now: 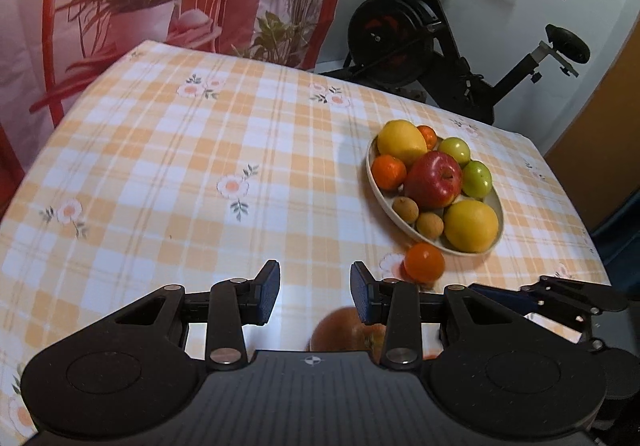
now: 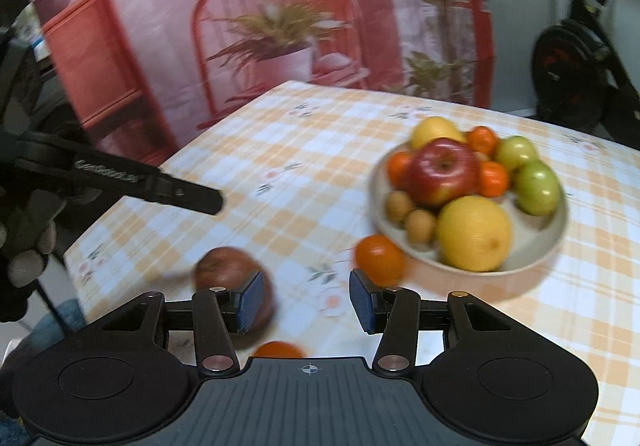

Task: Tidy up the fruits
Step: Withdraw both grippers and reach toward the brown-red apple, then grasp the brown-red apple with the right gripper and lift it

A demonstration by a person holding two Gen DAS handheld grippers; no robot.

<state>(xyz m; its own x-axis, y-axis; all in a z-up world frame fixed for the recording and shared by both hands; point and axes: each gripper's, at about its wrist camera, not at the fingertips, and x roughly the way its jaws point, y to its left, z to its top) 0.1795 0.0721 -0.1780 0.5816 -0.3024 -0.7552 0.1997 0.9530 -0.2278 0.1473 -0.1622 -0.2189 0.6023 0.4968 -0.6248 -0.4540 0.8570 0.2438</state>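
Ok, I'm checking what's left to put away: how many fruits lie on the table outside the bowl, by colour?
Orange fruits: 2
Reddish-brown fruit: 1
Total: 3

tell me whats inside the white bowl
The white bowl holds a red apple, two large yellow fruits, two green fruits, small oranges and two small brown fruits. Anything beneath the pile is hidden.

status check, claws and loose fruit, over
Left claw and right claw both open, empty. Bowl loaded; loose orange and brown fruit on table outside it. Nothing blocking.
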